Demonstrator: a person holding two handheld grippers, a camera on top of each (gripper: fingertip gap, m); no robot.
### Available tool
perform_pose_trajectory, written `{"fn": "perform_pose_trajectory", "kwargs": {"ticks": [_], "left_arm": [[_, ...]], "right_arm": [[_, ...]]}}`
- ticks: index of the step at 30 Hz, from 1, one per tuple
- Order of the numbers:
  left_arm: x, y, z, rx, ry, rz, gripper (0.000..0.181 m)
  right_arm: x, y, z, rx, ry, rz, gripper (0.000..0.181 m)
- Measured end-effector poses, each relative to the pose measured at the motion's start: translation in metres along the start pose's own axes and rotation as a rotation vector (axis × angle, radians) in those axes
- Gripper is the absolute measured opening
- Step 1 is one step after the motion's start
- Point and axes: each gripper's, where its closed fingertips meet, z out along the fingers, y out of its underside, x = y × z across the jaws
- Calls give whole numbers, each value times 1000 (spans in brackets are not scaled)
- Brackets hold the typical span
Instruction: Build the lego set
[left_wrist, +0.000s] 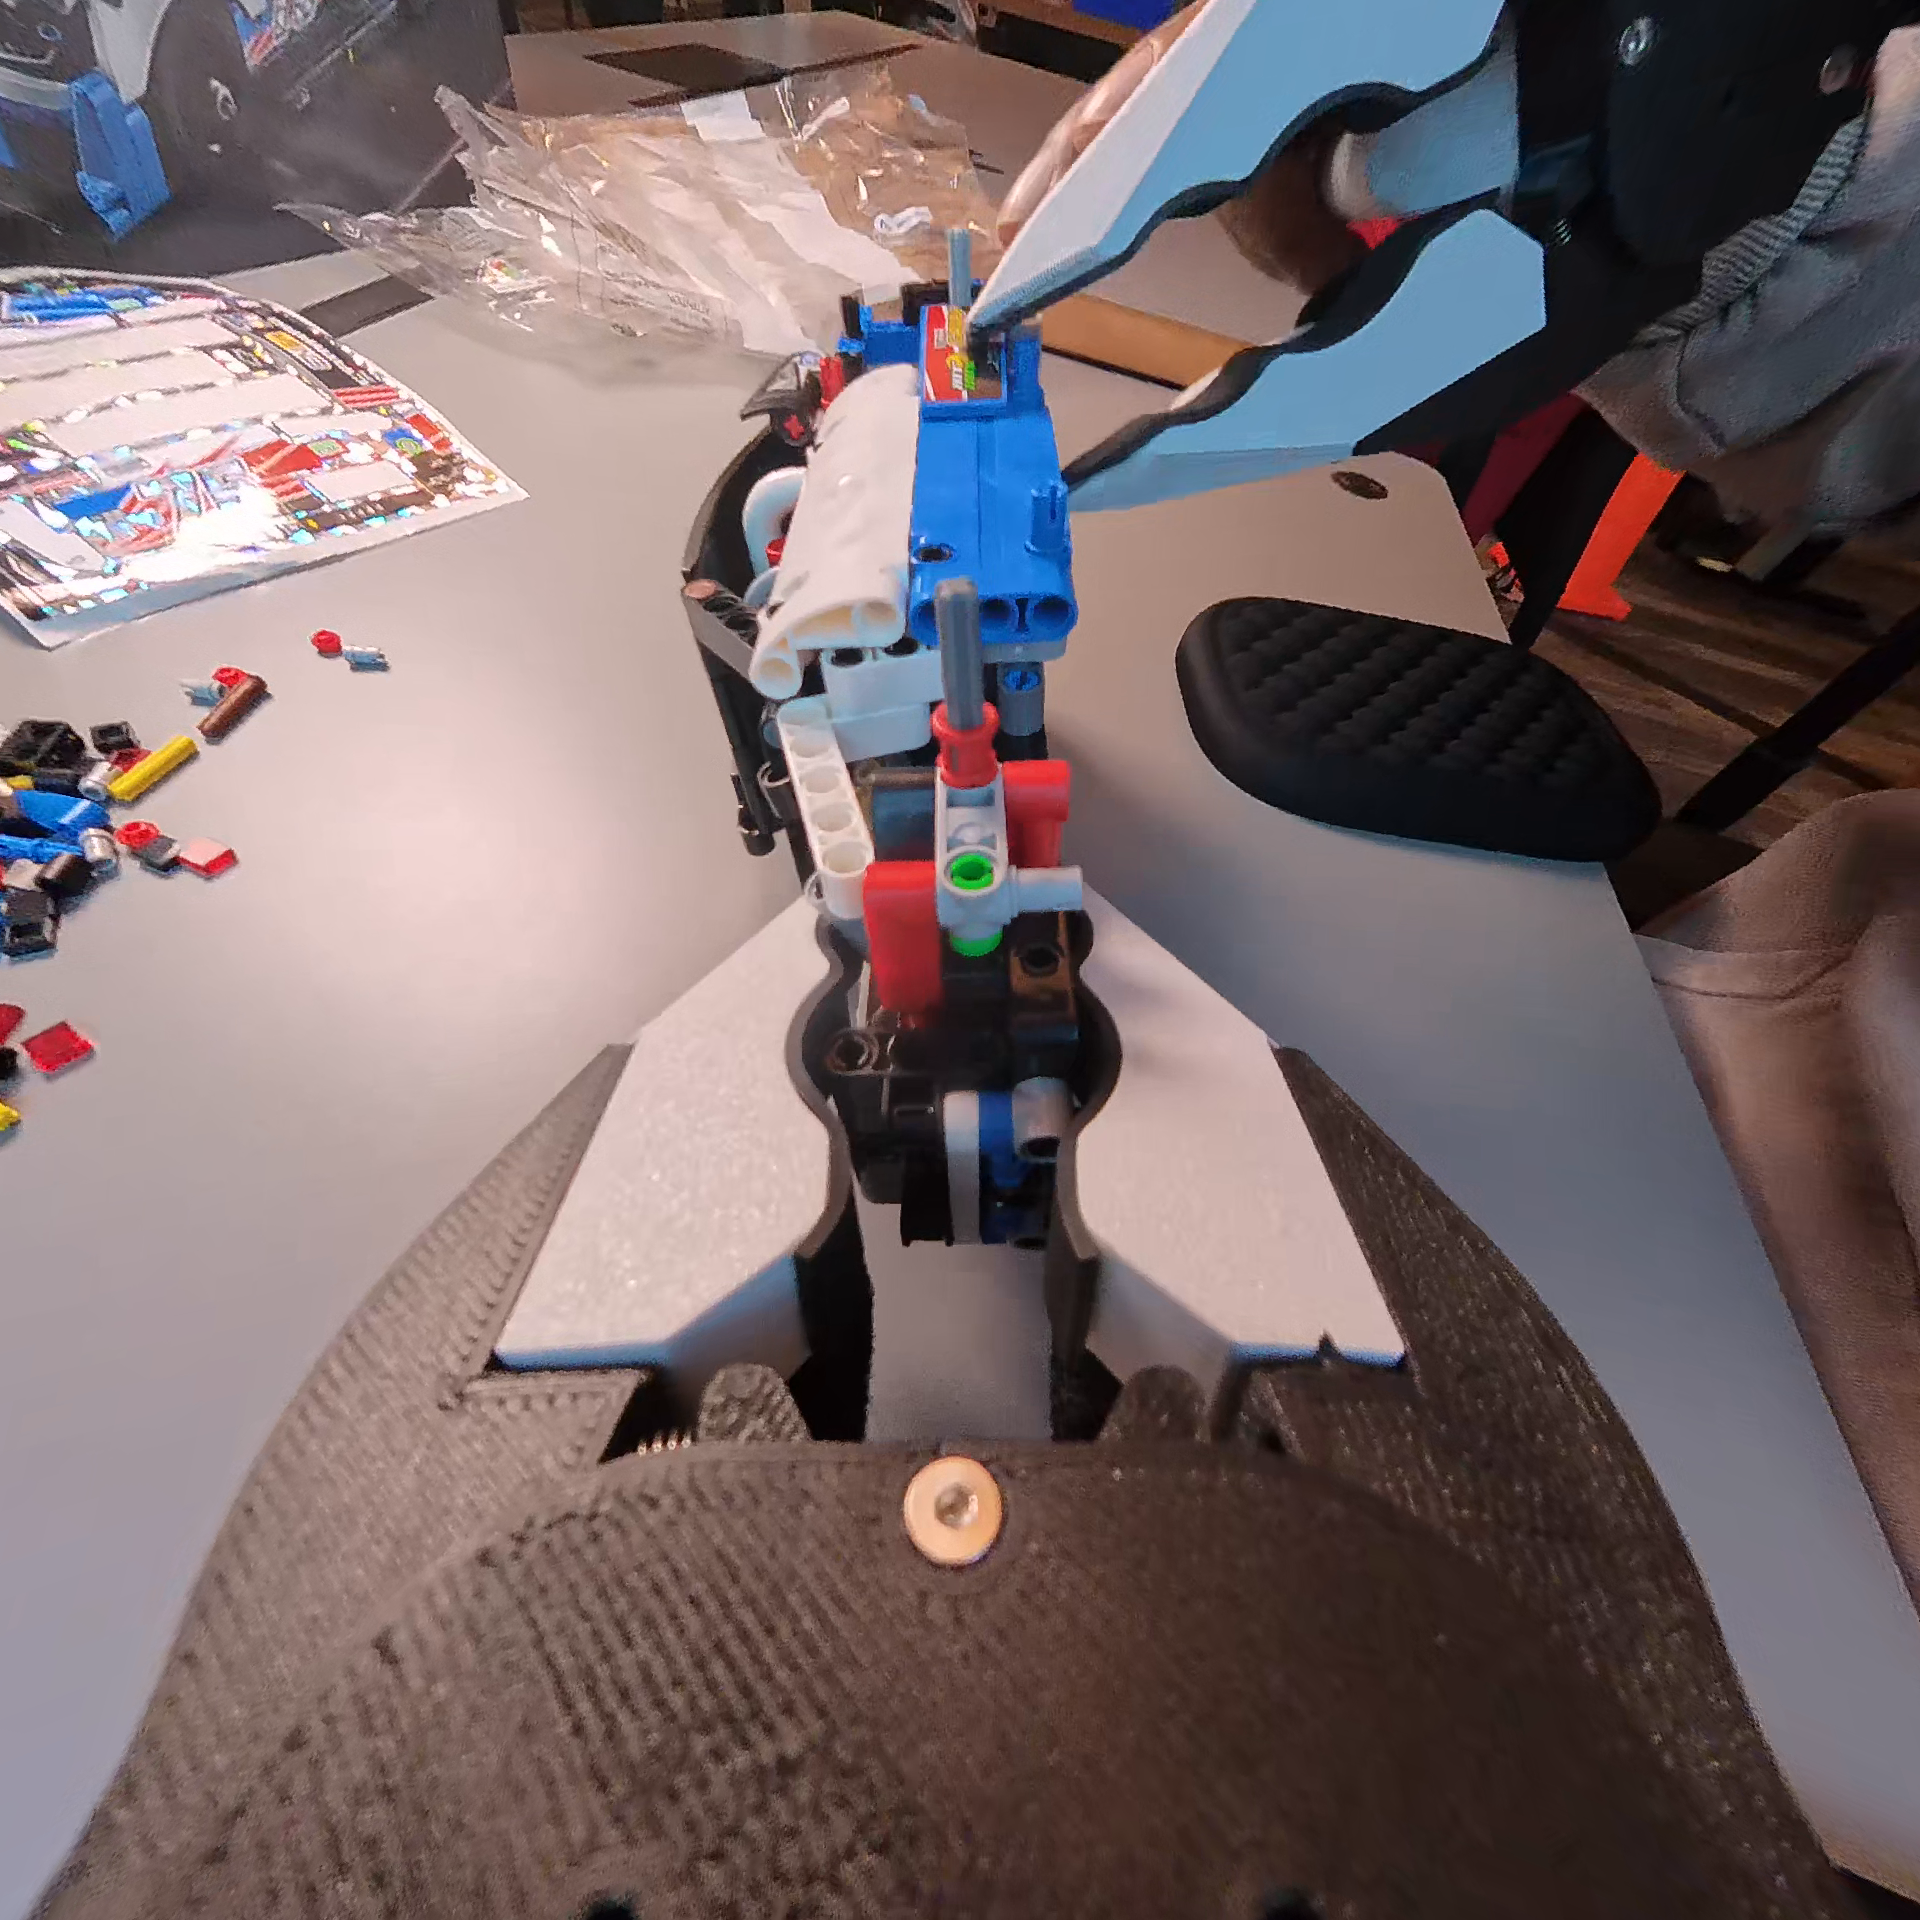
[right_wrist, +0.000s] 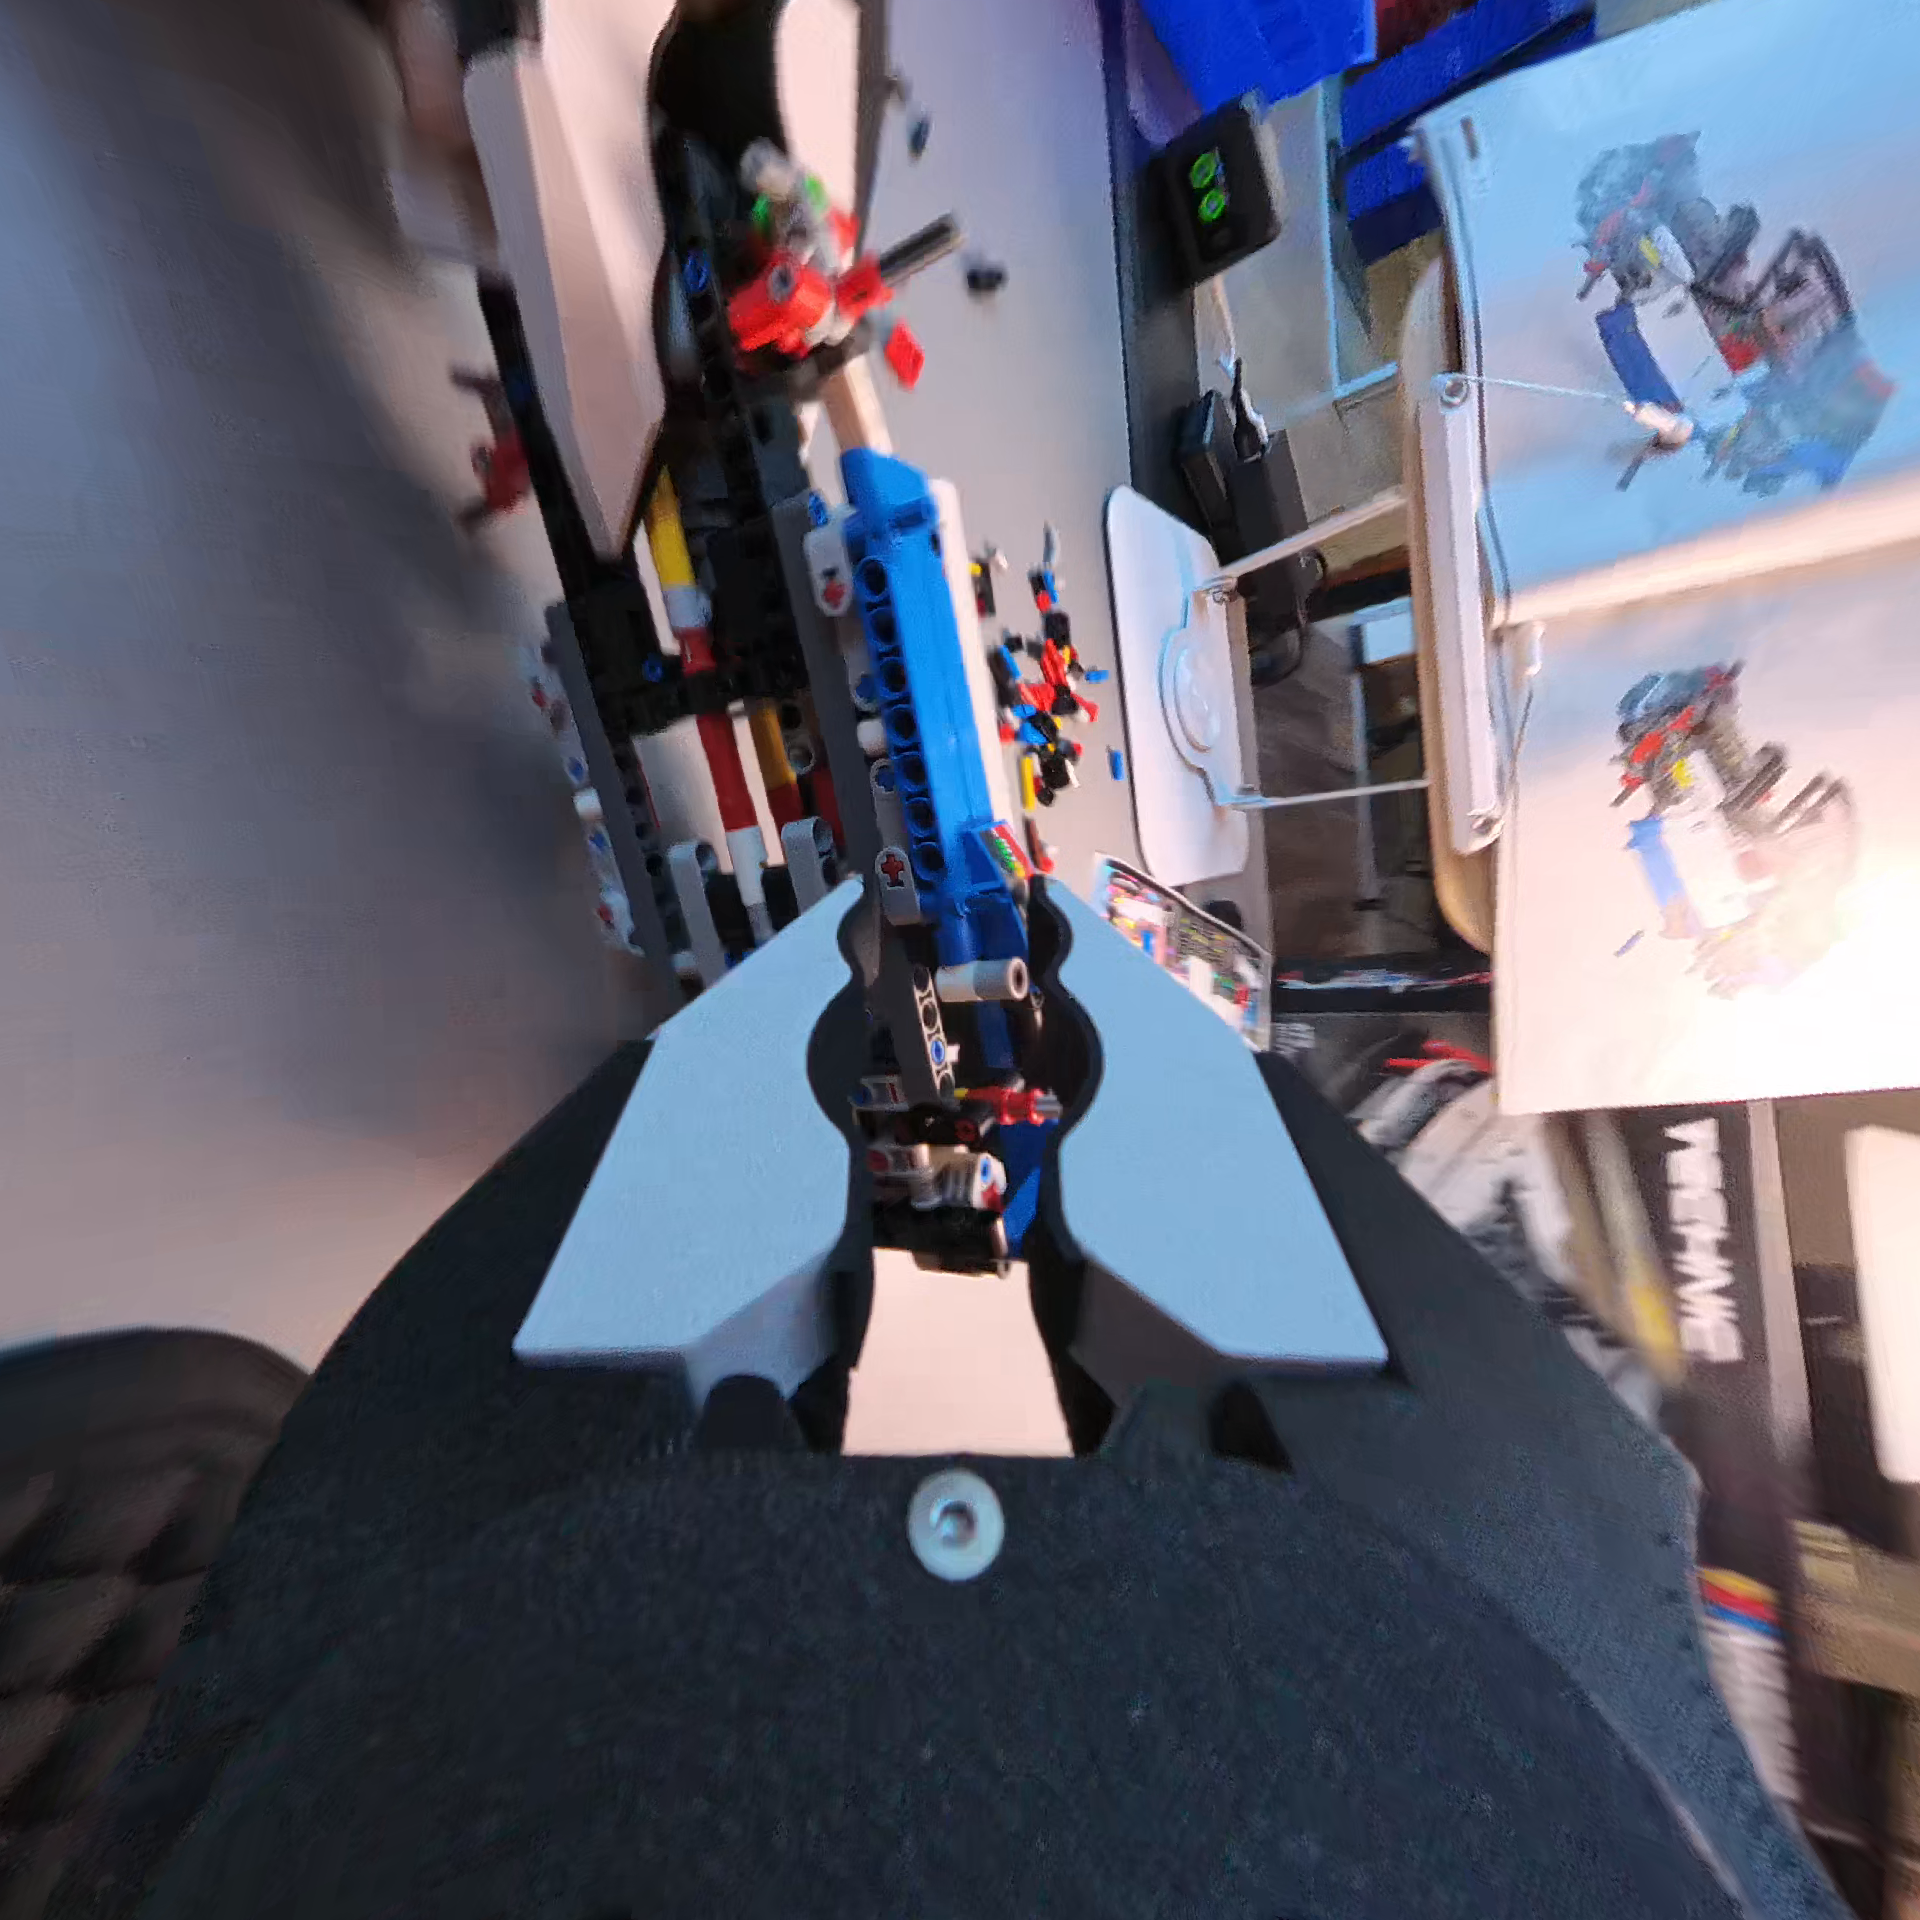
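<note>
Half-built blue, white and black plastic brick car chassis (left_wrist: 935, 644) is held clear above the grey table (left_wrist: 468, 935), turned on edge. Left gripper (left_wrist: 951, 1039) is clamped on the black end; right gripper (right_wrist: 951, 997) is closed around the far blue-panelled end. Loose small bricks (left_wrist: 94, 821) lie left of the chassis. Judged light, rigid but pop-apart: grip the framing beams, not the protruding grey axles.

Lego model (left_wrist: 935, 582): part-built, elongated chassis of blue, white, black and red beams, held above the table between both grippers, one at each end. Loose lego pieces (left_wrist: 94, 810): small mixed-colour parts scattered on the grey tabletop, well apart.
</note>
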Motion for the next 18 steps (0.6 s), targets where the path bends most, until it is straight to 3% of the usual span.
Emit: {"fn": "perform_pose_trajectory", "kwargs": {"ticks": [2, 4, 7, 9, 13, 15, 18], "left_arm": [[-1, -2, -2, 8, -23, 36, 35], [-4, -3, -4, 18, -43, 53, 35], [-10, -6, -6, 26, -74, 107, 35], [-11, -8, -6, 28, -98, 179, 35], [-13, -10, -7, 17, -190, 491, 36], [-19, -8, -9, -20, -277, 661, 36], [-30, 3, -13, -90, -365, 857, 36]], "right_arm": [[17, -3, -20, 131, 4, 281, 47], [30, 19, -37, 179, 12, 533, 56], [9, 79, -33, 90, -33, 691, 67], [-6, 97, -20, 99, -69, 773, 65], [-1, 93, 3, 189, -50, 734, 54], [-7, 85, 12, 209, -82, 671, 34], [-15, 84, 22, 206, -58, 554, 33]]}}
